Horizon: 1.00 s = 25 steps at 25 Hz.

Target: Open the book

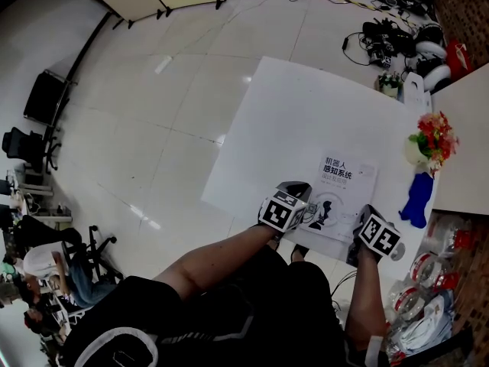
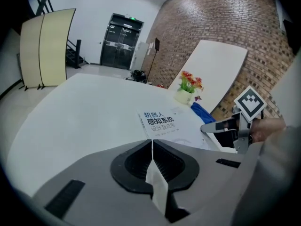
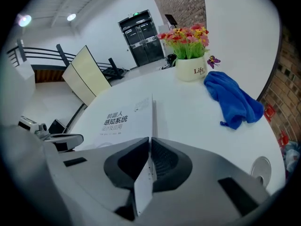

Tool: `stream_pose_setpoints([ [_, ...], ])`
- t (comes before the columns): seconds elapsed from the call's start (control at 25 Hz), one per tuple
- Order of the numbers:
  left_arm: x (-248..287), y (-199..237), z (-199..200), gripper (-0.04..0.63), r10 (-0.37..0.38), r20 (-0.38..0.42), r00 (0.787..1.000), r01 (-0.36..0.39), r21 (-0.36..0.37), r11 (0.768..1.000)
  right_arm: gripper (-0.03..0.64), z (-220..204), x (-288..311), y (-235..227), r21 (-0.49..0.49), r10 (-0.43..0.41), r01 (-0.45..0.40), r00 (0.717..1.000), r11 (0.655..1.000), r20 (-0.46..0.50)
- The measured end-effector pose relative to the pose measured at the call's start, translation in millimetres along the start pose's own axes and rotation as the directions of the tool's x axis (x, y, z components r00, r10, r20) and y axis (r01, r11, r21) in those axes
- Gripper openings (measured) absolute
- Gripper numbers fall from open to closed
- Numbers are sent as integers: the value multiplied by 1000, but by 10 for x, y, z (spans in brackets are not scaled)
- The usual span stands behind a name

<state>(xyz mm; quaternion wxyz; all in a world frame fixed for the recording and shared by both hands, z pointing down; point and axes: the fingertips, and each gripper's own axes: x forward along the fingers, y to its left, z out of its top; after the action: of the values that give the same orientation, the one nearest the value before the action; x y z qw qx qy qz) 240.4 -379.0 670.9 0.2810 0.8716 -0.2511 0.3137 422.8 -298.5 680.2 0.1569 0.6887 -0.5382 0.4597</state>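
Nothing of the opening is done yet: the book (image 1: 341,189) lies shut and flat, cover up, close to the near edge of the white counter (image 1: 290,121).

At the book's 9 to 11 o'clock the counter is bare, well out to its left edge. That is the free room a cover swinging over the spine side would need.

The left hand-held gripper (image 2: 152,141) sits at the book's 7 o'clock corner, on the spine side. Its jaws are pressed together. Only a pale sliver shows in the seam, and I cannot tell whether that is counter or paper.

The right hand-held gripper (image 3: 150,140) sits at the 5 o'clock corner. Its jaws are likewise closed, and the book's open long edge runs straight up to their seam. No cover or page looks lifted, so I judge the whole job remains: catch the cover at that edge, raise it and lay it over to the left.

A small round disc (image 3: 261,166) lies near this gripper at its 4 o'clock. At the book's 3 o'clock a blue cloth (image 1: 416,199) lies apart from it. A pot of flowers (image 1: 429,142) stands at 1 o'clock by the counter's right edge.

Room is tight on the right and along the near edge, just under both grippers.
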Motion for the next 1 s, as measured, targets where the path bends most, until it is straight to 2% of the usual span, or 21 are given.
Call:
stream_pose_setpoints([
  [0.12,-49,10,20,-3,1,12,1000,-1,-10,1000,11,89,-125,88,33,53,-55,998,998,39],
  [0.24,-114,7,66,-3,0,33,999,0,-16,1000,5,190,-282,255,51,141,-144,988,988,70],
  [0.52,-494,88,319,-3,38,149,988,-35,-26,999,2,514,-624,986,48,362,-370,924,928,127],
  [0.76,-1084,416,531,-3,120,284,951,-99,-89,991,2,550,-711,1799,-51,500,-497,862,866,85],
  [1.0,-1859,784,577,-5,211,384,899,-157,-168,973,2,392,-453,2708,-104,570,-571,821,815,-42],
])
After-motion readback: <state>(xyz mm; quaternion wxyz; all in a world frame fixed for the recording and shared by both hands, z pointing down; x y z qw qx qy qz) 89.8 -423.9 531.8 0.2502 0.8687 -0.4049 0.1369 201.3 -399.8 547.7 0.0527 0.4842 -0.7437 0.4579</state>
